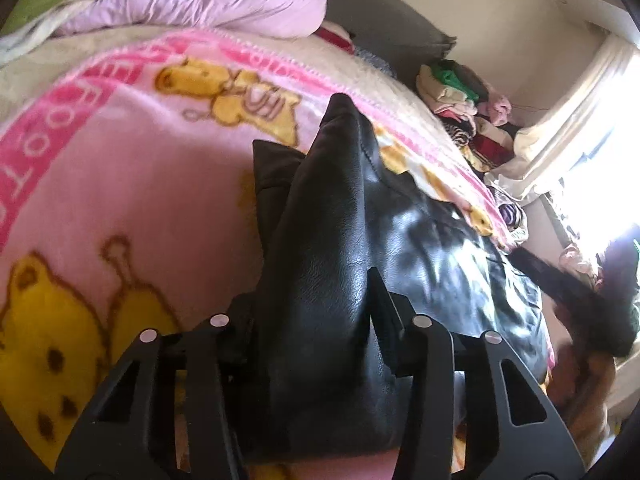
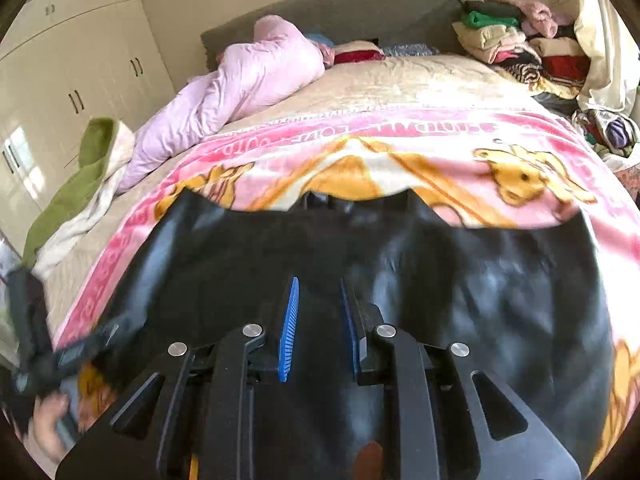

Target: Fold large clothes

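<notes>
On the bed, spread over a pink cartoon-bear blanket (image 2: 360,148), lies the black leather-look jacket (image 2: 460,280) that is to be folded. The left gripper (image 1: 320,308) has its 2 fingers clamped on a thick bunch of the jacket (image 1: 340,208), likely a sleeve or front edge, which rises between them in a steep ridge. The right gripper (image 2: 318,312) hangs over the garment's middle with its blue-padded fingers (image 2: 289,328) standing narrowly apart. Dark cloth fills the gap in that view, yet whether the pads pinch any of it I cannot tell — the material there is smeared by motion blur.

The main risk is slip. This surface looks glossy and stiff, so a fat bunch may slide out of the left grip once it is carried across, and the fold would collapse halfway. If the right side holds nothing, the body of the jacket is free to drag along with the pull — the fleece beneath could ruck up too. A heavy panel also tends to spring back open, leaving a crooked crease. A hand (image 2: 48,424) low at the left edge gives no extra anchoring.
</notes>
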Available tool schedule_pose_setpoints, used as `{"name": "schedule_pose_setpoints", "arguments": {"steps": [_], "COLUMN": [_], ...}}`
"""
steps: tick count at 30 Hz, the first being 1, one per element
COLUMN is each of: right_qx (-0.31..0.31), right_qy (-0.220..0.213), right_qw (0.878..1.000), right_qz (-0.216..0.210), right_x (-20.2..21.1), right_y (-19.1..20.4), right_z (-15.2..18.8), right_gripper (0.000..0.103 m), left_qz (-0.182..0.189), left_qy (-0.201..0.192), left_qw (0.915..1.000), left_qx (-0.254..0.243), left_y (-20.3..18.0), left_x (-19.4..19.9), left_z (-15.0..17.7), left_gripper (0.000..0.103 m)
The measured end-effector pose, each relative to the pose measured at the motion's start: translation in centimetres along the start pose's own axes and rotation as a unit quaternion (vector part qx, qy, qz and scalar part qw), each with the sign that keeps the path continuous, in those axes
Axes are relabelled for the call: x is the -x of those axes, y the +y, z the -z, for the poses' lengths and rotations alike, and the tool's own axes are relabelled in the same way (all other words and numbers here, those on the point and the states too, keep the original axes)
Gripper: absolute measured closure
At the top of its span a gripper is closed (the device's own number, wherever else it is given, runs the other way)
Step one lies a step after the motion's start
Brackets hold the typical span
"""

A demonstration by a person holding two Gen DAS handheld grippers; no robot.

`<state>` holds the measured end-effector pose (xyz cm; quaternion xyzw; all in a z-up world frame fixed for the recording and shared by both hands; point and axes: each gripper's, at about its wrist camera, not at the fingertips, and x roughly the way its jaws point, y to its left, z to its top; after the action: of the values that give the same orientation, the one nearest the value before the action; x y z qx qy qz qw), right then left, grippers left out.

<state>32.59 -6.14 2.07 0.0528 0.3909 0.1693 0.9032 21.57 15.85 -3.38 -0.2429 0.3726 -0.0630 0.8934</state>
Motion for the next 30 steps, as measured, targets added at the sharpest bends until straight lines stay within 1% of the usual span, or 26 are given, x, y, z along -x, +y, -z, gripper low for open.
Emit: {"name": "schedule_pose_setpoints", "arguments": {"steps": [3, 5, 6, 8, 9, 10, 11, 13, 15, 17, 19, 20, 22, 24, 26, 29, 30], "right_qx": [-0.018, -0.036, -0.046, -0.033, -0.026, -0.025, -0.031, -0.035, -0.012, 0.016, 0.021, 0.014, 0.001, -0.005, -0.011, -0.038, -0.044], "right_qy": [0.034, 0.081, 0.096, 0.094, 0.088, 0.082, 0.074, 0.037, 0.025, 0.025, 0.038, 0.048, 0.097, 0.108, 0.105, 0.106, 0.098], "right_qw": [0.999, 0.996, 0.994, 0.994, 0.995, 0.996, 0.997, 0.998, 0.998, 0.997, 0.997, 0.996, 0.993, 0.992, 0.992, 0.988, 0.989], "right_qz": [0.007, 0.018, 0.023, 0.034, 0.034, 0.025, 0.010, -0.040, -0.061, -0.070, -0.067, -0.068, -0.067, -0.061, -0.069, -0.105, -0.107], "right_x": [-3.4, -6.1, -7.4, -8.1, -7.7, -6.8, -5.5, -1.1, 2.8, 5.6, 6.5, 6.6, 5.3, 3.5, 3.4, 4.4, 5.3], "right_y": [-0.8, -1.7, -2.0, -1.6, -1.4, -1.5, -1.6, -1.3, -0.4, 0.7, 1.0, 0.9, 0.5, -0.1, -0.4, -1.4, -2.0], "right_z": [-1.1, -0.7, -0.2, 0.4, 0.3, 0.3, 0.3, 1.1, 3.0, 5.8, 7.8, 8.9, 11.2, 12.7, 12.8, 11.9, 11.5], "right_gripper": [0.083, 0.084, 0.085, 0.085, 0.085, 0.085, 0.085, 0.084, 0.084, 0.084, 0.084, 0.083, 0.083, 0.083, 0.083, 0.082, 0.074], "left_qz": [0.003, 0.006, 0.008, 0.006, -0.002, -0.003, 0.001, 0.006, 0.008, 0.008, 0.007, 0.006, 0.002, 0.001, -0.007, -0.014, -0.015], "left_qy": [-0.011, -0.018, -0.020, -0.024, -0.028, -0.031, -0.032, -0.035, -0.036, -0.040, -0.044, -0.045, -0.046, -0.043, -0.045, -0.049, -0.049], "left_qw": [0.9999, 0.9996, 0.9995, 0.9990, 0.9986, 0.9985, 0.9986, 0.9986, 0.9985, 0.9982, 0.9978, 0.9977, 0.9976, 0.9979, 0.9975, 0.9972, 0.9972], "left_qx": [-0.011, -0.021, -0.024, -0.037, -0.044, -0.044, -0.042, -0.040, -0.041, -0.045, -0.050, -0.051, -0.051, -0.049, -0.053, -0.056, -0.055], "left_y": [-0.7, -1.3, -1.5, -2.3, -2.6, -2.7, -2.6, -2.6, -2.8, -3.3, -3.8, -3.9, -4.0, -4.1, -4.5, -4.9, -5.0], "left_x": [0.5, 0.9, 1.0, 1.1, 1.1, 1.2, 1.3, 1.6, 1.8, 2.1, 2.4, 2.5, 2.5, 2.5, 2.4, 2.7, 2.8], "left_z": [-0.3, -0.4, -0.5, -0.5, -0.6, -0.6, -0.6, -0.6, -0.6, -0.6, -0.6, -0.5, -0.5, -0.3, -0.1, -0.1, -0.1], "left_gripper": [0.069, 0.070, 0.070, 0.072, 0.072, 0.072, 0.072, 0.072, 0.072, 0.072, 0.072, 0.073, 0.074, 0.074, 0.076, 0.077, 0.077]}}
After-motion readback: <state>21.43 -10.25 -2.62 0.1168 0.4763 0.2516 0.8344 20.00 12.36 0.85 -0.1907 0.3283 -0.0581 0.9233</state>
